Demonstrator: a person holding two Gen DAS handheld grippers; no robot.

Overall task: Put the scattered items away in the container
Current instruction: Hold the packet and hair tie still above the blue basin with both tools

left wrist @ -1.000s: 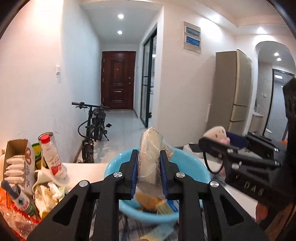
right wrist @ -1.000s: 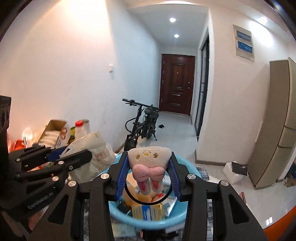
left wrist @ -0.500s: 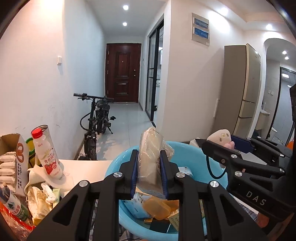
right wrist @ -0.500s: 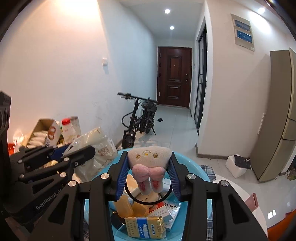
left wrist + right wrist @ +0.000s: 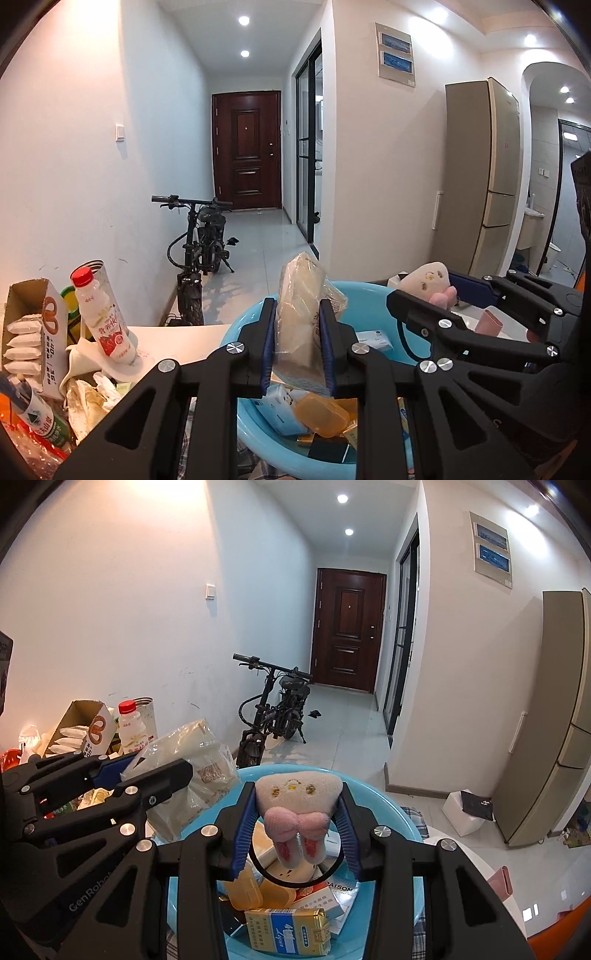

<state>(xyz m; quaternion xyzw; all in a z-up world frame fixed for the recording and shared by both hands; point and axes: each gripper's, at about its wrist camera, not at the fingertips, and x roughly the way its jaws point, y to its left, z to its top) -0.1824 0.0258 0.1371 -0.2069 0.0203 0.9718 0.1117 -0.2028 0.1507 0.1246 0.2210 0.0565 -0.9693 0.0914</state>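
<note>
Left wrist view: the left gripper (image 5: 298, 345) pinches a clear snack bag (image 5: 301, 317) upright between its blue pads (image 5: 268, 350), above the 9 o'clock side of the blue basin (image 5: 364, 295). The right gripper (image 5: 448, 291) lies at 3 o'clock, clamping a plush toy (image 5: 426, 277). A milk bottle (image 5: 105, 317) and an open carton (image 5: 29, 325) stand at 9 o'clock on the table (image 5: 177, 336). Right wrist view: the right gripper (image 5: 295, 829) grips the plush toy (image 5: 297, 805) over the basin (image 5: 391, 812); a black ring (image 5: 295, 880) hangs beneath the toy. A gold packet (image 5: 288, 932) lies in the basin at 6 o'clock, beside orange cases (image 5: 245, 890). The left gripper (image 5: 147, 775) with its bag (image 5: 192, 760) sits at 9 o'clock. A bicycle (image 5: 273, 709) stands at 12 o'clock.
</note>
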